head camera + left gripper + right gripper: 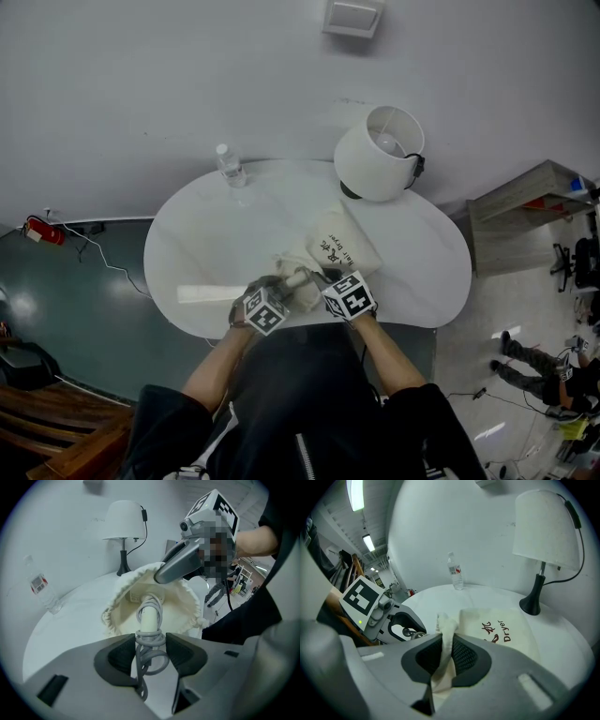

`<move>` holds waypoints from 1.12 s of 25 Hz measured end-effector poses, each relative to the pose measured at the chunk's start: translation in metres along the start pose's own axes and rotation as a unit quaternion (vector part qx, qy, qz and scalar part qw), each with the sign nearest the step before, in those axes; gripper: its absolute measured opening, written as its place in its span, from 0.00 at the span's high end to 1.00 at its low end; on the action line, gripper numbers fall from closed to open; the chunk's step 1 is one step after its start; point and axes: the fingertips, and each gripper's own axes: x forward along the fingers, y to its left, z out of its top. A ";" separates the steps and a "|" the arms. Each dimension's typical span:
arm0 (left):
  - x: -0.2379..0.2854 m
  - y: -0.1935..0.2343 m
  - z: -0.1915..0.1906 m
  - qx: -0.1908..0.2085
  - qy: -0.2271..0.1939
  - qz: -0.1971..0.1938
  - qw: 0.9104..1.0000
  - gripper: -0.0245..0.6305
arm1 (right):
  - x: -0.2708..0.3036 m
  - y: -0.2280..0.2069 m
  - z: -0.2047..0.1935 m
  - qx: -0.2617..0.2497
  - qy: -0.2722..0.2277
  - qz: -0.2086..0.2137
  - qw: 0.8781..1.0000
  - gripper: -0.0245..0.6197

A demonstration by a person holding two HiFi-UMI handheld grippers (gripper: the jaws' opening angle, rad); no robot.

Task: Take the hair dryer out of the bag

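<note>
A cream cloth bag (343, 246) printed "Dryer" lies on the round white table (187, 253). In the left gripper view its mouth (174, 603) faces me, and the hair dryer's white handle (150, 617), wound with grey cord, sticks out of it. My left gripper (151, 645) is shut on that corded handle. My right gripper (447, 654) is shut on a bunched fold of the bag's rim (446, 626), with the printed bag (506, 634) spreading beyond it. In the head view both grippers meet at the bag's near end, left gripper (286, 286) beside right gripper (317, 279). The dryer's body is hidden inside.
A white-shaded lamp (379, 155) on a black base stands at the table's back right, just beyond the bag. A clear water bottle (230, 166) stands at the back left. A wall runs behind the table, and the person's body is at the near edge.
</note>
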 end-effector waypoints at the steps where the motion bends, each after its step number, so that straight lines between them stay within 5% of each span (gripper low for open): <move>1: -0.001 0.000 -0.002 -0.001 0.000 0.000 1.000 0.64 | 0.000 0.000 0.000 0.000 0.000 0.000 1.000 0.92; 28: -0.029 0.012 -0.066 -0.021 0.024 0.004 0.999 0.64 | 0.008 0.003 -0.003 0.023 0.002 -0.005 1.000 0.92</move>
